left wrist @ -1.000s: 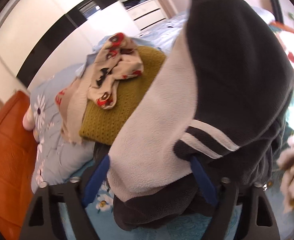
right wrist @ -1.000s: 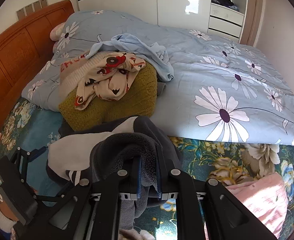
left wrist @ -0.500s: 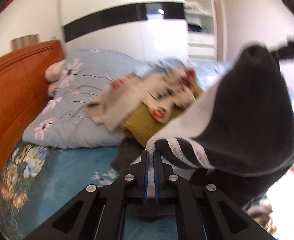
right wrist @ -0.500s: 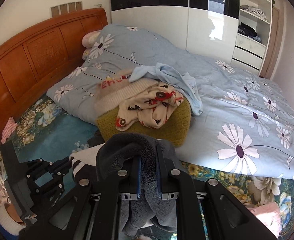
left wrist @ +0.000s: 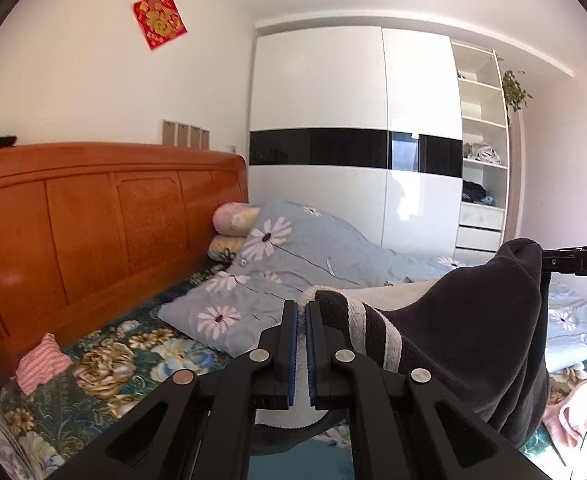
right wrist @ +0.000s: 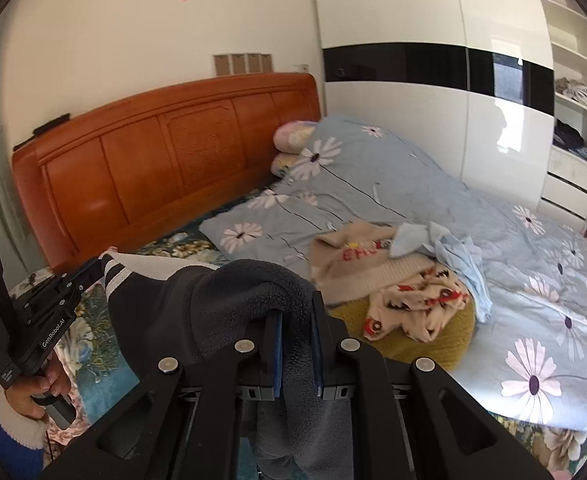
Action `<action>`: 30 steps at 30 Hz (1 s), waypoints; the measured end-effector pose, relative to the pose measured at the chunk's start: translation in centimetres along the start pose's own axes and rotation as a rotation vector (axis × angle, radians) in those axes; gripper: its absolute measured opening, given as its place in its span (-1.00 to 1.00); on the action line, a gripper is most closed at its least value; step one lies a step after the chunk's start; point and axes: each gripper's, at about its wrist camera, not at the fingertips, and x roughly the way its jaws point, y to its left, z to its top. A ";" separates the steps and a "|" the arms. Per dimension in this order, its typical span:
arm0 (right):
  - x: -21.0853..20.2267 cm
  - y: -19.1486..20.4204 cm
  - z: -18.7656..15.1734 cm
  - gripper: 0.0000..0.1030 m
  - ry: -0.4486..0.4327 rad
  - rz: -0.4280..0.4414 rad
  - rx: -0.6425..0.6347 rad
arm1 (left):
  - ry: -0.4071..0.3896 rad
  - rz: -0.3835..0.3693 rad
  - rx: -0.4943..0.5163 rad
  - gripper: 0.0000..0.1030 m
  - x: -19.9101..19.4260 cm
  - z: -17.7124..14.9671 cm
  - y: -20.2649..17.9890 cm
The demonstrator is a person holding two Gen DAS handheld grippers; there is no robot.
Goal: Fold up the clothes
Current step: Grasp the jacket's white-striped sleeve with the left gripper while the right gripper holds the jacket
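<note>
A dark grey fleece garment (left wrist: 469, 332) with a white panel and white stripes hangs in the air between both grippers. My left gripper (left wrist: 301, 312) is shut on its striped white edge. My right gripper (right wrist: 296, 312) is shut on a bunched dark fold of the garment (right wrist: 249, 288). In the right wrist view the left gripper (right wrist: 97, 268) shows at far left, holding the striped corner. In the left wrist view the right gripper's body (left wrist: 581, 262) shows at the right edge, its fingertips hidden by fleece.
A pile of clothes lies on the bed: a mustard knit (right wrist: 425, 332), a patterned cream piece (right wrist: 421, 304), a beige sweater (right wrist: 357, 260) and a light blue shirt (right wrist: 449, 252). An orange wooden headboard (left wrist: 93, 224), a flowered quilt (right wrist: 533, 320) and a white wardrobe (left wrist: 353, 140) stand around.
Both grippers have risen and tilted up, lifting the fleece garment off the bed. The left gripper, open around the cloth one second ago, closed on its striped edge.
</note>
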 end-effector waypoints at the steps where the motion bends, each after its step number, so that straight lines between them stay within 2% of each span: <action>1: -0.5 0.9 0.4 -0.77 -0.017 0.030 -0.014 | -0.017 0.022 0.003 -0.91 -1.2 0.4 0.9; 4: -0.7 3.4 1.7 -0.77 -0.049 0.096 -0.060 | -0.036 0.080 0.005 -0.91 -3.4 1.0 3.8; 6: 1.1 4.5 2.2 -0.77 -0.030 0.126 -0.087 | -0.012 0.120 0.010 -0.91 -3.3 0.4 5.3; 9: 6.8 6.4 2.4 -0.77 0.077 0.135 -0.136 | 0.087 0.162 -0.018 -0.91 -1.1 -2.5 7.2; 14: 18.5 9.4 -0.2 -0.77 0.305 0.133 -0.150 | 0.313 0.215 -0.134 -0.91 3.9 -9.4 10.8; 17: 24.8 9.7 -2.1 -0.76 0.425 0.159 -0.061 | 0.438 0.240 -0.208 -0.91 6.3 -13.9 12.9; 21: 31.1 9.6 -5.0 -0.75 0.576 0.175 0.009 | 0.530 0.250 -0.215 -0.91 8.0 -17.6 13.3; 24: 32.6 9.6 -6.5 -0.73 0.620 0.150 -0.002 | 0.575 0.261 -0.214 -0.84 9.0 -18.4 13.3; 26: 31.8 9.3 -6.7 -0.46 0.604 0.170 -0.020 | 0.609 0.270 -0.232 -0.84 9.6 -19.0 13.7; 27: 31.2 9.0 -6.7 -0.08 0.591 0.180 -0.031 | 0.625 0.270 -0.251 -0.84 9.8 -19.3 13.9; 28: 30.1 8.6 -6.6 0.13 0.562 0.190 -0.044 | 0.638 0.268 -0.270 -0.84 10.0 -19.4 14.2; 30: 27.5 7.3 -6.8 0.13 0.490 0.188 -0.058 | 0.652 0.256 -0.316 -0.77 9.7 -19.5 14.5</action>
